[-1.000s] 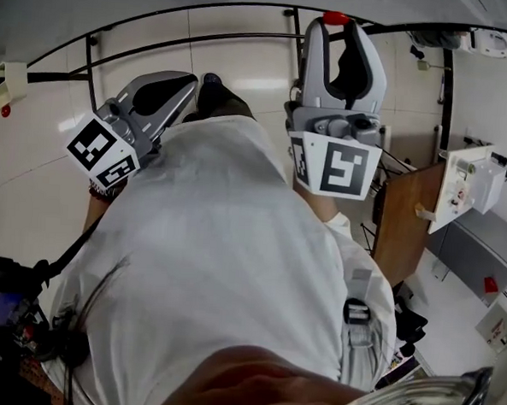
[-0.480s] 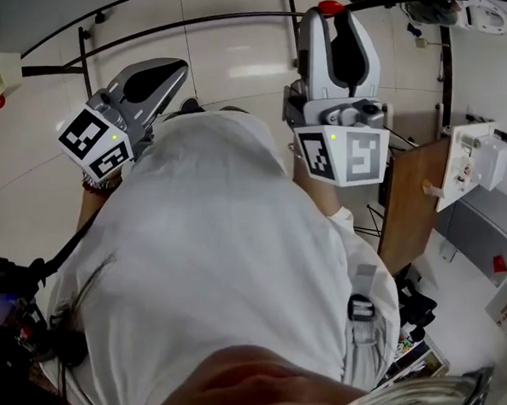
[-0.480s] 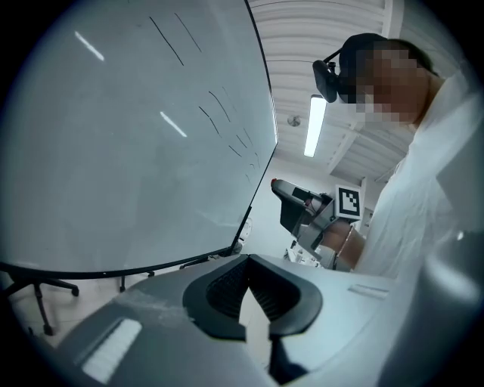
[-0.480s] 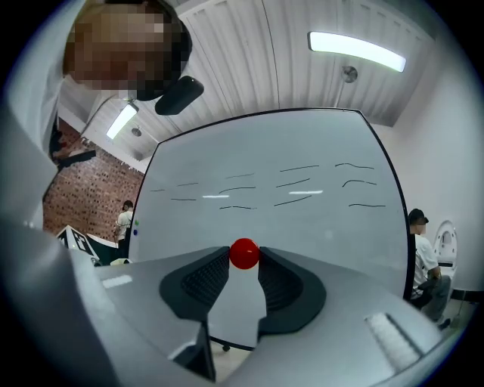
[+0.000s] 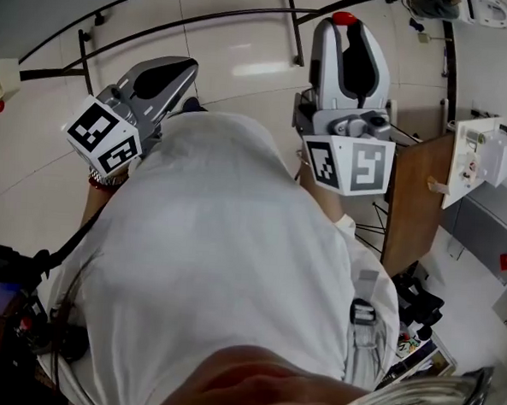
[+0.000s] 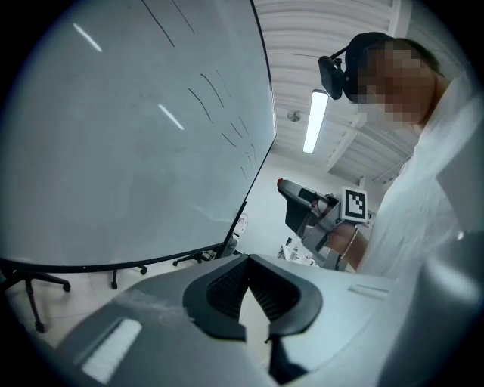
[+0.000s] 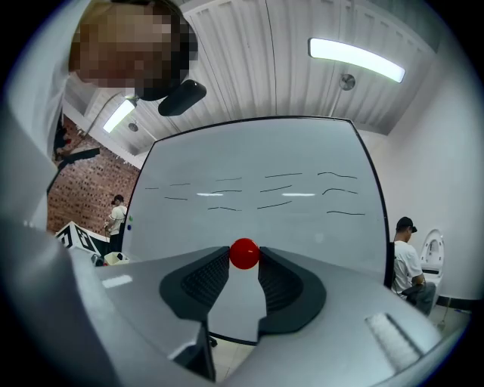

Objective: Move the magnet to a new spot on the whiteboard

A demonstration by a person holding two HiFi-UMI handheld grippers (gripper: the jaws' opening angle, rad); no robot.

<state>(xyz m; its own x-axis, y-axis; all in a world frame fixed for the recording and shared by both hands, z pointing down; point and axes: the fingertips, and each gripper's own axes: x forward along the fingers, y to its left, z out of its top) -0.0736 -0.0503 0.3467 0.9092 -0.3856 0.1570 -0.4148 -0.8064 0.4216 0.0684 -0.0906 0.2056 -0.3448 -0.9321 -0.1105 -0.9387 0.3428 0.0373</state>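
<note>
Magnet [image 7: 243, 254] pinched in right claw [image 7: 243, 256] facing whiteboard [image 7: 257, 196], apparently lifted off, placement yet to do; left claw [image 6: 249, 258] closed, empty.

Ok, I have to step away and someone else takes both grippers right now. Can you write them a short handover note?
Right gripper: shut on the red magnet at its jaw tips, facing the whiteboard.
Left gripper: jaws together, nothing between them, held off to the side.
Done: the magnet is gripped. Whether it touches the board cannot be told.
Left: set it on a new spot on the board, probably clear of the pen strokes, then open and back off.
</note>
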